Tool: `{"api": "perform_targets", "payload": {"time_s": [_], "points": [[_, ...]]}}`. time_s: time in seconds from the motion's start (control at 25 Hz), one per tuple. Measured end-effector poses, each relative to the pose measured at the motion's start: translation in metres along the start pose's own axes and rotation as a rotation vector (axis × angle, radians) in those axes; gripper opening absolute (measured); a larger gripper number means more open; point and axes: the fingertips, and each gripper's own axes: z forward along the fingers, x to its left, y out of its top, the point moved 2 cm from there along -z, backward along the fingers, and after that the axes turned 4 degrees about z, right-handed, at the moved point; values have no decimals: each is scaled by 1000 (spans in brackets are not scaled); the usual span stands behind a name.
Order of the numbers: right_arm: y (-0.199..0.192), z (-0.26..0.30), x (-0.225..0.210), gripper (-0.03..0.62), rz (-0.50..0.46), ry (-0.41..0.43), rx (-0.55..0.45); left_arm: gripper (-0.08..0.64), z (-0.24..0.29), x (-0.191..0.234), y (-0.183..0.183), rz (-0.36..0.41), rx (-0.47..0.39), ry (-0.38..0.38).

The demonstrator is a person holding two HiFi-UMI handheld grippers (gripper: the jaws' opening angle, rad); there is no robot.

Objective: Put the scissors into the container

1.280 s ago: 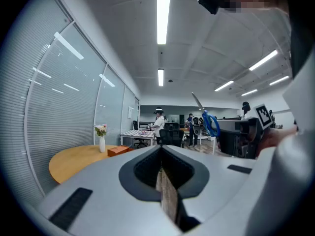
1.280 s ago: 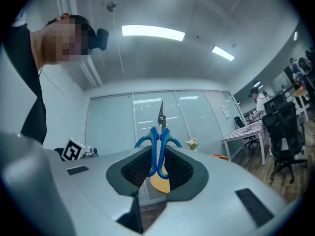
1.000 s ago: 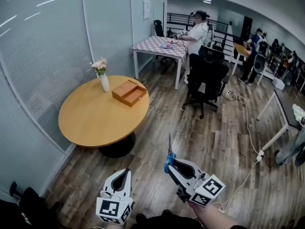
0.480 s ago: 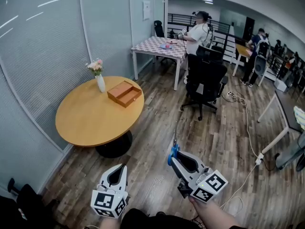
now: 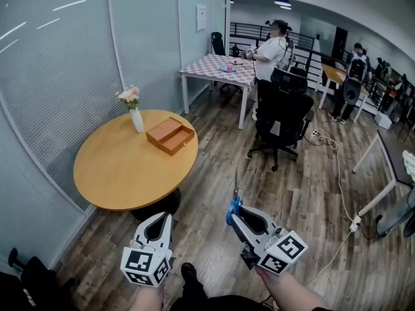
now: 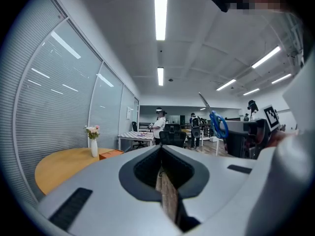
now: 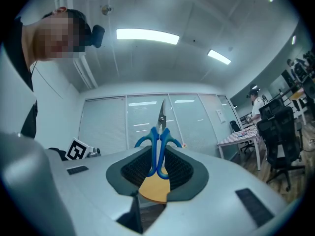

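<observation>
In the head view my right gripper [image 5: 233,214] is shut on the blue handles of the scissors [image 5: 233,206], blades pointing up and away, above the wooden floor. The right gripper view shows the scissors [image 7: 158,140] upright between the jaws of that gripper [image 7: 158,167]. The left gripper [image 5: 165,218] is beside it, shut and holding nothing; in the left gripper view [image 6: 162,173] its jaws meet. The container, an orange wooden box [image 5: 170,135], lies on the round wooden table [image 5: 117,173] ahead to the left, well away from both grippers.
A white vase with flowers [image 5: 135,115] stands on the table next to the box. A blind-covered glass wall [image 5: 58,76] runs behind it. A black office chair [image 5: 280,118], a checked table [image 5: 220,68] with a person [image 5: 275,47], cables [image 5: 332,149] and desks are further off.
The view has shifted slightly toward the round table and a shoe now shows at the bottom. The left gripper drifted a little left. The right one still holds the scissors.
</observation>
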Motion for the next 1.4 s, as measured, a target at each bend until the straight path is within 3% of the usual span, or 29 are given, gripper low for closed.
{"api": "perform_targets", "payload": {"time_s": [0.16,0.48,0.8,1.4], "points": [[-10,36,-25,89,17,-24,16,14,24,28,-11,-19,21,-23],[-23,126,-75,89,31,-83,30,14,88,103,-10,17,10,-73],[-42,206,-88,89,36,-85,63,14,120,173,-9,4,-9,-88],[-50,281,-142,89,58,-46,86,14,175,225,-26,-29,21,-53]]}}
